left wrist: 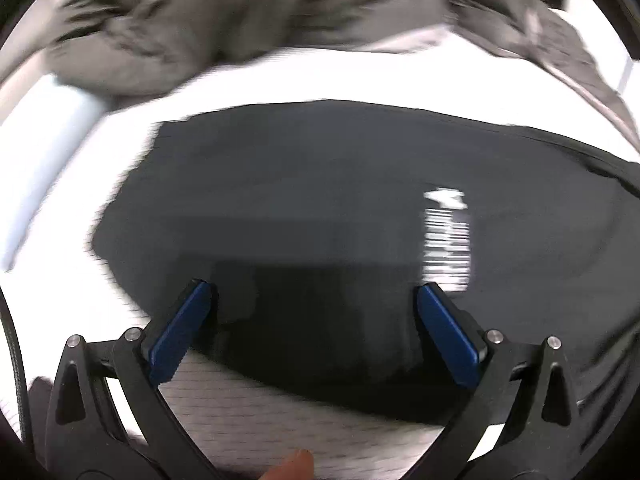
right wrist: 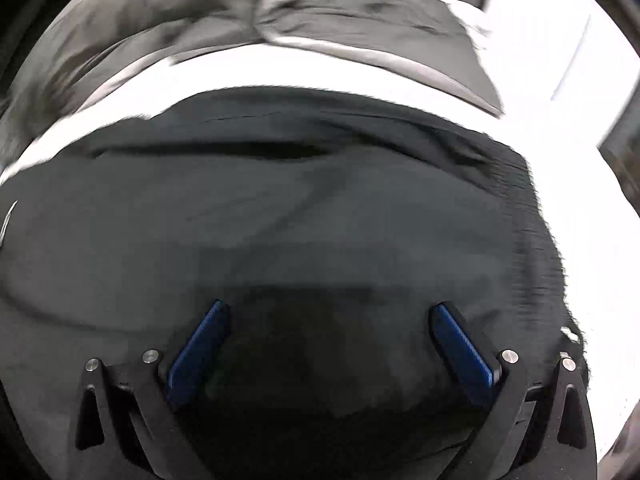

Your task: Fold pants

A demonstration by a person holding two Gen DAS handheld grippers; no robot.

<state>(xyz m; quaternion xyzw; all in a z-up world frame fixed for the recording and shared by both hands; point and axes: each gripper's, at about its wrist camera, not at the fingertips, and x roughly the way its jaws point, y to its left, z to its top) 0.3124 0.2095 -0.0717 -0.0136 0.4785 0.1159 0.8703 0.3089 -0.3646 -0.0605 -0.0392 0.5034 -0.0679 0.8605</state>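
Observation:
Dark pants [left wrist: 320, 200] lie flat on a white table [left wrist: 320, 76], folded, with a white printed label [left wrist: 446, 236] on the fabric. My left gripper [left wrist: 314, 292] is open, its blue pads [left wrist: 180, 328] spread wide just above the near edge of the pants, holding nothing. In the right wrist view the same dark pants [right wrist: 300, 208] fill the frame, with the ribbed waistband [right wrist: 532, 232] at the right. My right gripper [right wrist: 330, 312] is open over the fabric, empty. Both views are motion-blurred.
A heap of grey clothing [left wrist: 240, 20] lies at the far side of the table and also shows in the right wrist view [right wrist: 320, 12]. A white mesh-textured surface [left wrist: 300, 412] lies under the left gripper. A fingertip [left wrist: 292, 468] shows at the bottom edge.

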